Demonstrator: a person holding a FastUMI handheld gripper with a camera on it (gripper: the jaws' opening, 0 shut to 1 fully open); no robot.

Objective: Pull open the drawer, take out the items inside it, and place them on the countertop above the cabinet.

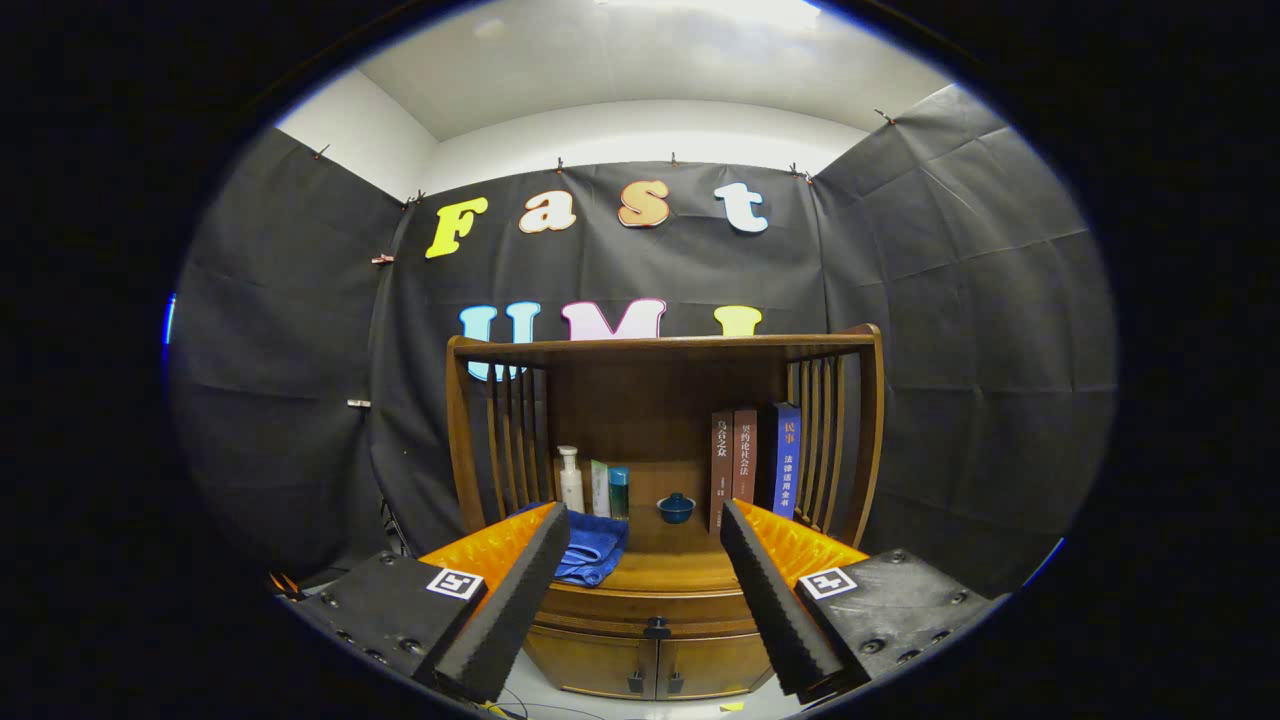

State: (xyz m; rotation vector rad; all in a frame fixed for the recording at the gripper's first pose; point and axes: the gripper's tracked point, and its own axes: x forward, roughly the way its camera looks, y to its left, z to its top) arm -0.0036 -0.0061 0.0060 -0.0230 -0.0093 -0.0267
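Observation:
A brown wooden cabinet [660,590] stands ahead of me against the booth wall. Its drawer [650,608] is closed, with a small dark knob [656,628] between my two fingers. Below the drawer are two small doors [650,665]. My gripper [640,522] is open, held some way back from the cabinet, with nothing between its fingers. The countertop [675,565] above the drawer carries a folded blue towel [592,548] near my left finger and a small blue bowl [676,507] further back.
At the back of the countertop stand a white pump bottle [571,478], two smaller bottles [610,488] and three upright books [755,460]. Slatted wooden sides [830,440] and a top shelf [665,347] enclose this space. The floor below is pale.

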